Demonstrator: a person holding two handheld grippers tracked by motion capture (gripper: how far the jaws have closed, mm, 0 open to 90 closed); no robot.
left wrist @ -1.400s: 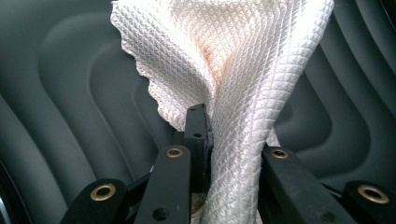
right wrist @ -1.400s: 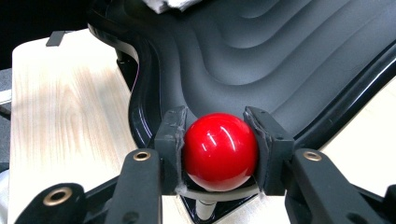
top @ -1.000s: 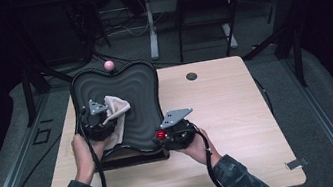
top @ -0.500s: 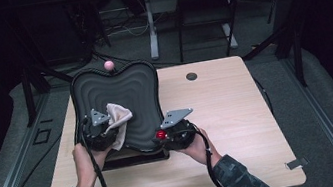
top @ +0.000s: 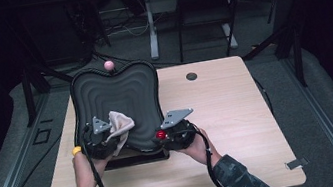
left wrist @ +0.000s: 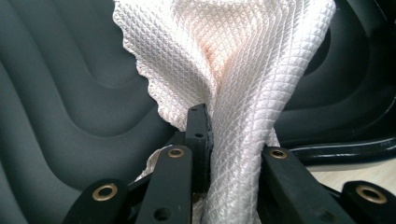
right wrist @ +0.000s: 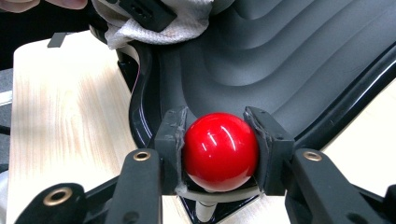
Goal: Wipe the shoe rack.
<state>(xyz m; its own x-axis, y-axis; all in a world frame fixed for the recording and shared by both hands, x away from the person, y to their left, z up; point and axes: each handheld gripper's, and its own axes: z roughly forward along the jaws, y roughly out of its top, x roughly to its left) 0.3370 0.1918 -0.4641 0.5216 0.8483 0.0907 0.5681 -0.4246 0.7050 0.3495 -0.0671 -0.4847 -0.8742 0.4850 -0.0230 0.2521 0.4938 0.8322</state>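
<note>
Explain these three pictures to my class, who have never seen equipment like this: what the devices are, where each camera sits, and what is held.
No robot here: a person sits at a wooden table holding a hand-held gripping tool in each hand. The wide picture comes from a fixed camera above, looking down. The two close-ups come from cameras riding on each tool, looking along its black jaws. On the table lies a black tray with wavy ridges, with a pink knob at its far edge. The left tool is clamped on a cream waffle-weave cloth resting on the tray. The right tool grips a red ball-shaped knob at the tray's near edge.
</note>
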